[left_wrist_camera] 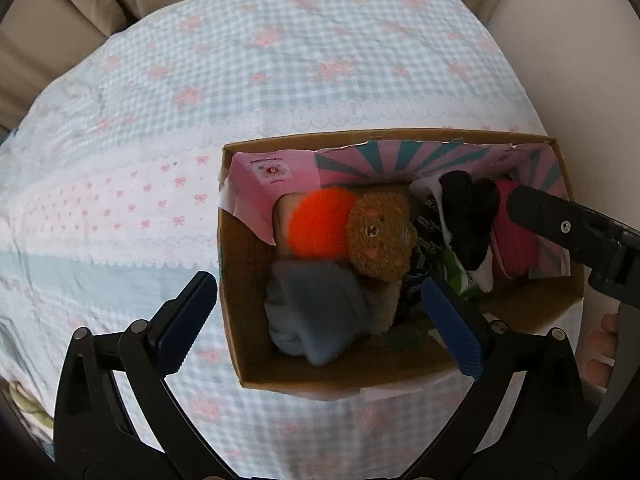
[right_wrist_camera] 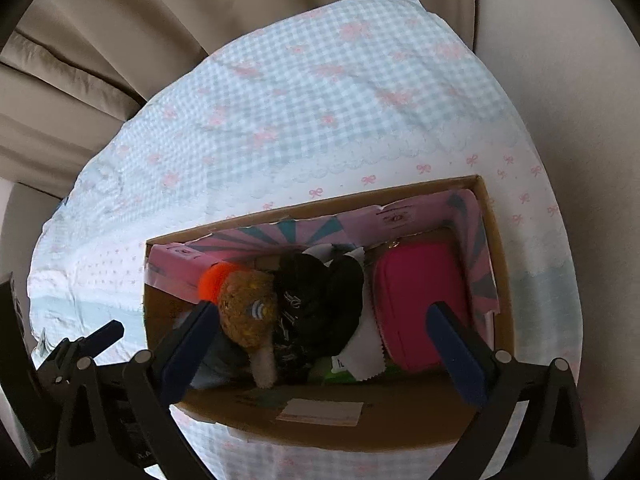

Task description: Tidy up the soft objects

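Note:
An open cardboard box (left_wrist_camera: 236, 280) (right_wrist_camera: 400, 408) with a pink-and-teal lining stands on the checked cloth. Inside lie a grey-blue soft bundle (left_wrist_camera: 316, 312), an orange pom-pom (left_wrist_camera: 320, 224) (right_wrist_camera: 214, 278), a brown knitted toy (left_wrist_camera: 380, 236) (right_wrist_camera: 250, 312), a black-and-white fabric item (left_wrist_camera: 468, 224) (right_wrist_camera: 320, 304) and a magenta pouch (left_wrist_camera: 516, 248) (right_wrist_camera: 420, 304). My left gripper (left_wrist_camera: 320, 324) is open and empty, above the box's near left part, over the grey-blue bundle. My right gripper (right_wrist_camera: 324, 356) is open and empty, above the box; its finger shows in the left wrist view (left_wrist_camera: 560, 224).
The box sits on a blue-and-white checked cloth with pink bows (left_wrist_camera: 280, 60) (right_wrist_camera: 320, 100) over a table. Beige curtains (right_wrist_camera: 100, 60) hang behind. The left gripper's finger (right_wrist_camera: 100, 338) shows at the lower left of the right wrist view.

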`<state>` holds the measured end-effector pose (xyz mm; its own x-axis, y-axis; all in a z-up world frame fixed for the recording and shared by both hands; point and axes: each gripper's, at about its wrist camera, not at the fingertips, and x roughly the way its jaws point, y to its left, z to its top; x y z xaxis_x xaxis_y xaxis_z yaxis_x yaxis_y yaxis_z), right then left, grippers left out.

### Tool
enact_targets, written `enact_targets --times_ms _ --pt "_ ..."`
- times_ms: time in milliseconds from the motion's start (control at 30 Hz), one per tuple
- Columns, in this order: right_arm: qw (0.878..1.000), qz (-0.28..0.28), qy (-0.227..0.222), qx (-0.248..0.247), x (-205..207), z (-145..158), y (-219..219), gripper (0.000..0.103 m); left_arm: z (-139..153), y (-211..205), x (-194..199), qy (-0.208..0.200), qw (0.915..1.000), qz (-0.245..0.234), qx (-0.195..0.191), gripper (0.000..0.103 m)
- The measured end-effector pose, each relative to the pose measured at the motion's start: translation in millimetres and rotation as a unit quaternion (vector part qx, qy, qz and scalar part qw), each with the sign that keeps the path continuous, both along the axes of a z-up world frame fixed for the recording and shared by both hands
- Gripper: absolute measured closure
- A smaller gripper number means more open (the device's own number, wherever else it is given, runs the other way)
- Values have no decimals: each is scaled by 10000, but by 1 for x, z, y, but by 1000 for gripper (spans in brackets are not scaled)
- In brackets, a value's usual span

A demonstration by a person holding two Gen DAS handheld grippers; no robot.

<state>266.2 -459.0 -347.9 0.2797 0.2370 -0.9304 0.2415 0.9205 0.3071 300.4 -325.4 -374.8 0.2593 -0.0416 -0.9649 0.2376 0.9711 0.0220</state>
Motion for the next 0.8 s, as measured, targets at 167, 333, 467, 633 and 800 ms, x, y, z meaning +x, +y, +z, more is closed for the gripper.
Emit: enact_targets --times_ms 167,333,467,633,800 --pt "9999 -89 -109 8 -6 8 -2 0 11 3 -6 -77 10000 0 -52 1" --pt "9996 -75 -277 10 -13 28 3 0 35 6 -14 -226 9996 17 -194 1" --pt "9987 -57 -501 8 -22 51 8 0 67 12 -23 -473 9986 -10 -238 1" --pt "9960 -8 -890 -63 -38 98 20 0 113 31 -40 -735 9957 121 -559 1" --pt "9907 132 -1332 -238 -61 158 35 0 177 59 -72 -1241 9907 156 -529 1"
